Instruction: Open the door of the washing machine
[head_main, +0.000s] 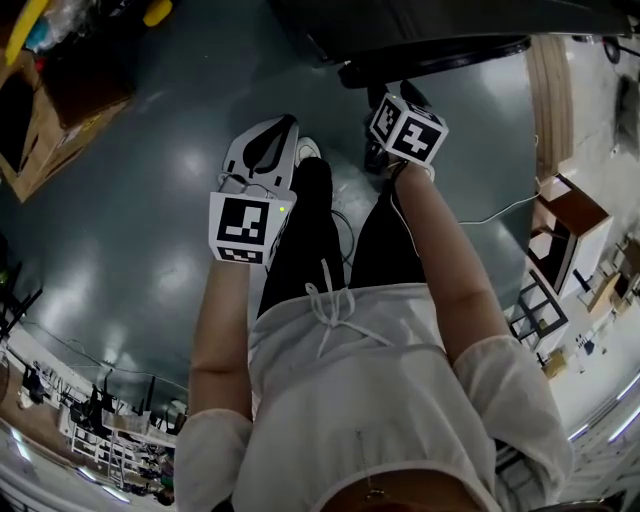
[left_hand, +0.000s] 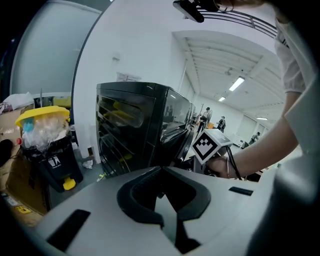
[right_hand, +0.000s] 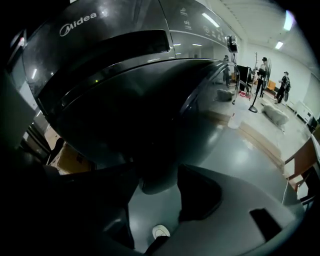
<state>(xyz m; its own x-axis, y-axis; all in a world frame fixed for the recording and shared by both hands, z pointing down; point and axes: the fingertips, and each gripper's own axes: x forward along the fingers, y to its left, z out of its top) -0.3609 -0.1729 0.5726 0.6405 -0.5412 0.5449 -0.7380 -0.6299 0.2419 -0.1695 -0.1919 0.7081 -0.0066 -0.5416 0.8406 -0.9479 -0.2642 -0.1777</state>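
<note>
Grey, shiny floor (head_main: 140, 220) is filling the head view, with a cardboard box (head_main: 55, 125) lying at its upper left and the black washer (head_main: 430, 25) standing at the top edge. A person in a white top and black trousers is standing right before the washer, holding both grippers low. The door (right_hand: 150, 115) is bulging round and dark from the washer's front, below the panel, and the right gripper view is looking at it from very close. The right gripper (right_hand: 154, 174) is pointing down by the door's lower edge. Its jaws are standing apart, with a rounded dark lump at that edge sitting between them, and the shade is too deep to tell whether the pads are touching it. Floor and a white shoe tip (right_hand: 160, 231) are showing through the gap lower down. The left gripper (left_hand: 161, 169) is hanging by the left leg, well apart from the door, its jaws resting together at the tips with nothing between them. Its view is taking in the washer's side and a black bin (left_hand: 52, 165) with a yellow lid standing to the left.
</note>
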